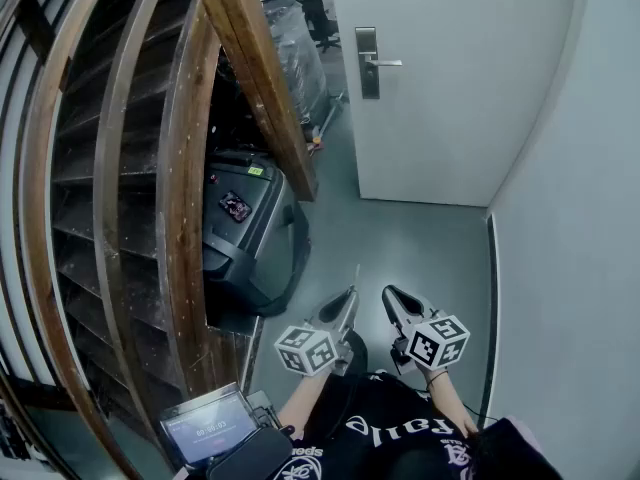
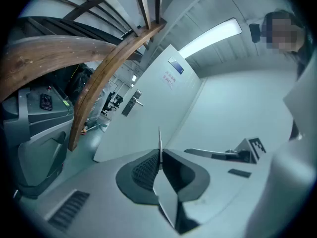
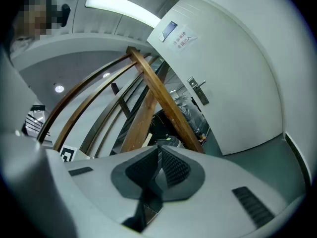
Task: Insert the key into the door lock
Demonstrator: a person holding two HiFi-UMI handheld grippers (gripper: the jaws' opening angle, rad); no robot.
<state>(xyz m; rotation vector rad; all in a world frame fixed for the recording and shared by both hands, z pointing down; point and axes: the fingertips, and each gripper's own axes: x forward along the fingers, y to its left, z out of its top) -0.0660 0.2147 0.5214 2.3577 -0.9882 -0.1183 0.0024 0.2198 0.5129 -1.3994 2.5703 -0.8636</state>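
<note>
- To the left rise the wooden staircase and a black hard case on the floor beneath it. Neither has a part in the job, though both crowd the passage.
- The left gripper carries the key. Its fingers are pressed together on the key's base, and the thin blade stands straight out past their tips, pointing roughly toward the door.
- I judge this to be the approach step: the key is gripped, but it is well apart from the lock and not yet lined up with it.
- The right gripper hangs just beside the left one, its fingers closed on nothing.
- Ahead is the white door, with its metal lock plate and lever handle. The keyhole is too small to pick out from here.
- The next move calls for walking the left gripper up to the plate, levelling the blade and matching it to the slot. The free gripper could steady the door.
</note>
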